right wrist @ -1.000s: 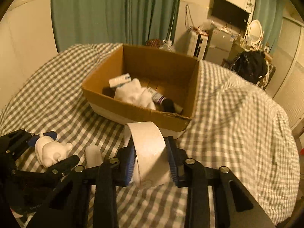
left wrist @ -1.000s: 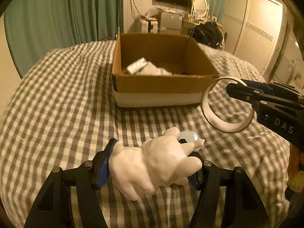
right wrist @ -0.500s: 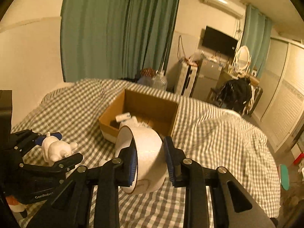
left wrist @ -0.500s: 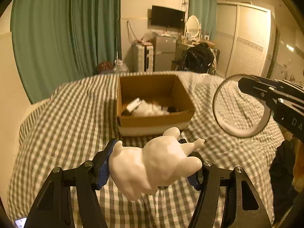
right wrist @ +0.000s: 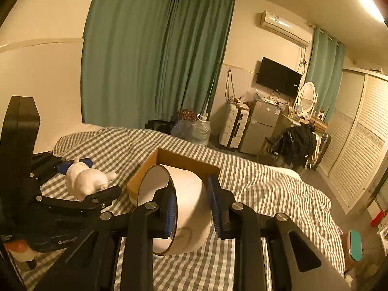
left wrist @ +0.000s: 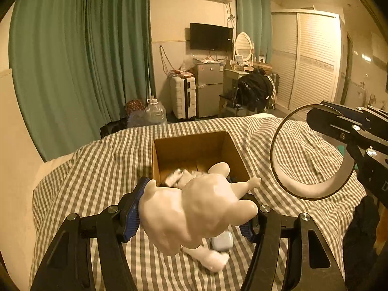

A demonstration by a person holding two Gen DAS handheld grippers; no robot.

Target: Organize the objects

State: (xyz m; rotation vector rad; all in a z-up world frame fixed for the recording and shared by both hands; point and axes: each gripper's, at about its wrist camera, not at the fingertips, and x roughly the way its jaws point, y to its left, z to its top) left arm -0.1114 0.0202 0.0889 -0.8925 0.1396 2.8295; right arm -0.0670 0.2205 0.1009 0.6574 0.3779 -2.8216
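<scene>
My left gripper [left wrist: 194, 202] is shut on a glossy white toy animal [left wrist: 194, 211] and holds it in the air above the checked bed cover [left wrist: 101, 169]. In the right wrist view the same left gripper [right wrist: 98, 177] and toy animal [right wrist: 82, 179] show at the left. My right gripper [right wrist: 191, 190] is shut on a wide white tape roll [right wrist: 189, 211], its pads pressing both flat sides. That tape roll [left wrist: 312, 190] hangs from the right gripper [left wrist: 339, 126] at the right of the left wrist view. An open cardboard box [left wrist: 191, 149] with several items inside sits on the bed beyond both grippers.
A small white case [left wrist: 222, 240] lies on the bed under the toy. Past the bed's far edge stand green curtains [left wrist: 72, 60], a water jug [left wrist: 155, 112], a white suitcase [left wrist: 181, 97], a small fridge [left wrist: 209, 89] and a chair with a black bag [left wrist: 254, 92].
Both grippers have risen with the toy and the tape roll still in them. The box and bed now look lower and farther away, and more of the room shows.
</scene>
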